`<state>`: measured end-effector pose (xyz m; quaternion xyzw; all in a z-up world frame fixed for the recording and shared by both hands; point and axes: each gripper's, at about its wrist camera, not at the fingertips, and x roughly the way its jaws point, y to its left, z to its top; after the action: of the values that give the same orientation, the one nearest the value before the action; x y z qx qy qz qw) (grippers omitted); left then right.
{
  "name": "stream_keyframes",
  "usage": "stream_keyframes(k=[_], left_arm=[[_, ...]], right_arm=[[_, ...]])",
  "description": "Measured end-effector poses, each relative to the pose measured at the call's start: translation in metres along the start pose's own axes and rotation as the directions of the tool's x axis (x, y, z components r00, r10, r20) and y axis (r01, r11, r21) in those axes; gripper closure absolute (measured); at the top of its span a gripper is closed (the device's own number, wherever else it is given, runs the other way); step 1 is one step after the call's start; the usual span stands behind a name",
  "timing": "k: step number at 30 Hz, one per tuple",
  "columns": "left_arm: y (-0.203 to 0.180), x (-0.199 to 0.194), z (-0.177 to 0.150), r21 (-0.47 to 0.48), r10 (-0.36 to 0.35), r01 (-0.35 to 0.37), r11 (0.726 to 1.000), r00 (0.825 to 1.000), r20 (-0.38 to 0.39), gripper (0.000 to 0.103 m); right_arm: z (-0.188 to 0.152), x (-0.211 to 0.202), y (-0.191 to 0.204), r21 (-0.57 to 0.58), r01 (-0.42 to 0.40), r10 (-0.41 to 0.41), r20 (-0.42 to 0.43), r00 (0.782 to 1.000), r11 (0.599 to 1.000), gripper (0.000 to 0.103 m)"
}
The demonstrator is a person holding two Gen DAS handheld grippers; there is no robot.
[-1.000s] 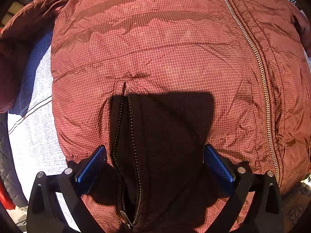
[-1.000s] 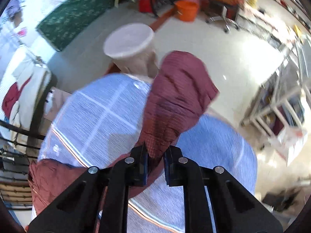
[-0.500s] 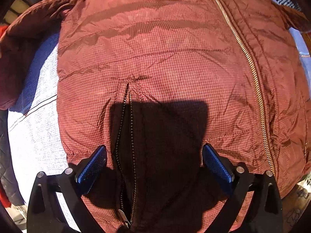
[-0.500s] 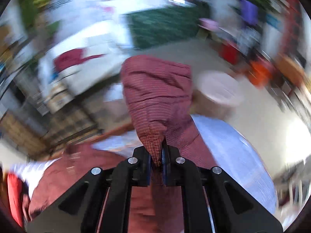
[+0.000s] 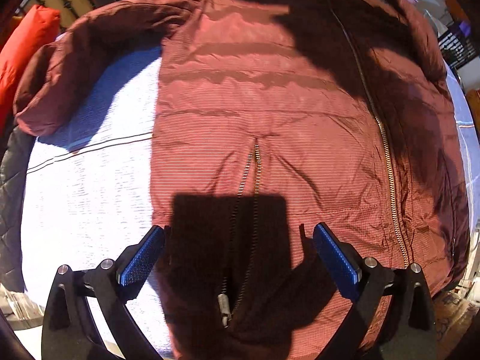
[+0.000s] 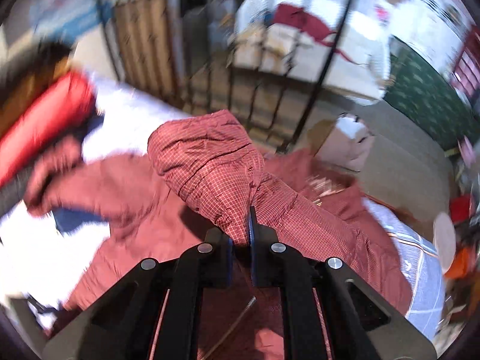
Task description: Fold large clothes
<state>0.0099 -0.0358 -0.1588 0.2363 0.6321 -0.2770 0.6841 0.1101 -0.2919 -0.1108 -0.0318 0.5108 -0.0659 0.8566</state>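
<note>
A maroon padded jacket lies front-up on a light striped cloth, its gold main zipper closed and one sleeve bent out at the upper left. My left gripper is open and empty above the hem, its blue pads either side of an open pocket zipper. My right gripper is shut on the other sleeve and holds it lifted over the jacket body.
A red padded garment lies beyond the bent sleeve, also in the right wrist view. A dark quilted item hangs at the left edge. Metal racks, boxes and a green mat stand behind.
My right gripper has swung the held sleeve across toward the jacket body; its shadow now falls on the jacket's upper right. My left gripper has drawn back, showing more jacket and cloth.
</note>
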Motion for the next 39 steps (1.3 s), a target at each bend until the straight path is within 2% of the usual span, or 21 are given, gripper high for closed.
stream_keyframes(k=[5,6,7,8,9,10,11,12,14,17,19,21,24,25,27,28,32,35,39], left_arm=[[0.004,0.002,-0.005,-0.005,-0.009,0.009,1.0,1.0,-0.011,0.006],[0.003,0.002,-0.006,-0.002,-0.011,0.011,1.0,1.0,-0.019,0.006],[0.003,0.004,-0.001,0.003,-0.013,0.013,1.0,1.0,-0.021,0.006],[0.002,0.004,0.0,0.009,-0.015,0.015,1.0,1.0,-0.021,0.006],[0.0,0.003,0.001,0.02,-0.015,0.015,1.0,1.0,-0.018,0.006],[-0.001,0.002,0.005,0.027,-0.014,0.014,1.0,1.0,-0.014,0.006],[-0.002,0.002,0.01,0.034,-0.014,0.015,0.999,1.0,-0.011,0.006],[-0.004,0.001,0.013,0.041,-0.015,0.015,0.999,1.0,-0.009,0.006],[-0.005,-0.002,0.02,0.056,-0.009,0.009,0.998,1.0,-0.001,0.006],[-0.006,-0.011,0.036,0.075,0.008,-0.011,0.997,0.999,0.04,0.006],[-0.008,-0.023,0.054,0.093,0.017,-0.026,0.995,0.996,0.093,0.006],[-0.01,-0.036,0.078,0.124,0.013,-0.032,0.992,0.989,0.148,0.006],[-0.024,-0.045,0.119,0.178,0.038,-0.074,0.981,0.98,0.197,0.006],[-0.028,-0.046,0.122,0.191,0.042,-0.083,0.978,0.977,0.21,0.006],[-0.044,-0.046,0.152,0.23,0.056,-0.114,0.966,0.968,0.246,0.006],[-0.051,-0.042,0.155,0.242,0.063,-0.126,0.962,0.965,0.254,0.006],[-0.057,-0.027,0.194,0.279,0.07,-0.14,0.95,0.967,0.246,0.006],[-0.071,-0.003,0.212,0.282,0.086,-0.143,0.949,0.975,0.205,0.006],[-0.082,0.028,0.226,0.287,0.068,-0.096,0.953,0.992,0.105,0.006]], right_arm=[[-0.046,0.028,0.047,-0.205,0.044,-0.063,-0.087,0.994,0.978,0.094],[-0.058,0.034,0.056,-0.273,0.065,-0.096,-0.101,0.99,0.96,0.089],[-0.066,0.039,0.058,-0.312,0.08,-0.12,-0.112,0.986,0.947,0.079],[-0.075,0.04,0.058,-0.338,0.092,-0.14,-0.121,0.983,0.937,0.073],[-0.085,0.043,0.057,-0.353,0.103,-0.16,-0.137,0.978,0.93,0.06],[-0.091,0.043,0.054,-0.348,0.106,-0.166,-0.147,0.975,0.932,0.042],[-0.099,0.043,0.049,-0.324,0.107,-0.166,-0.159,0.973,0.94,0.037],[-0.103,0.04,0.043,-0.297,0.104,-0.158,-0.166,0.973,0.949,0.036],[-0.114,0.026,0.021,-0.171,0.068,-0.101,-0.19,0.977,0.983,0.036],[-0.125,0.001,-0.012,0.006,0.031,-0.03,-0.174,0.984,0.999,0.035],[-0.13,-0.013,-0.042,0.112,0.034,-0.016,-0.155,0.988,0.993,0.034],[-0.131,-0.019,-0.071,0.189,0.067,-0.039,-0.151,0.988,0.98,0.034],[-0.13,-0.016,-0.107,0.278,0.082,-0.038,-0.16,0.986,0.957,0.034],[-0.13,-0.012,-0.119,0.301,0.078,-0.027,-0.172,0.985,0.95,0.034],[-0.132,-0.011,-0.127,0.298,0.097,-0.045,-0.174,0.984,0.95,0.034],[-0.134,-0.012,-0.131,0.288,0.114,-0.067,-0.169,0.983,0.951,0.034],[-0.158,0.007,-0.162,0.291,0.117,-0.048,-0.234,0.971,0.949,0.034],[-0.19,0.014,-0.182,0.287,0.099,-0.028,-0.243,0.97,0.953,0.034],[-0.22,0.017,-0.195,0.297,0.088,-0.012,-0.247,0.969,0.951,0.033]])
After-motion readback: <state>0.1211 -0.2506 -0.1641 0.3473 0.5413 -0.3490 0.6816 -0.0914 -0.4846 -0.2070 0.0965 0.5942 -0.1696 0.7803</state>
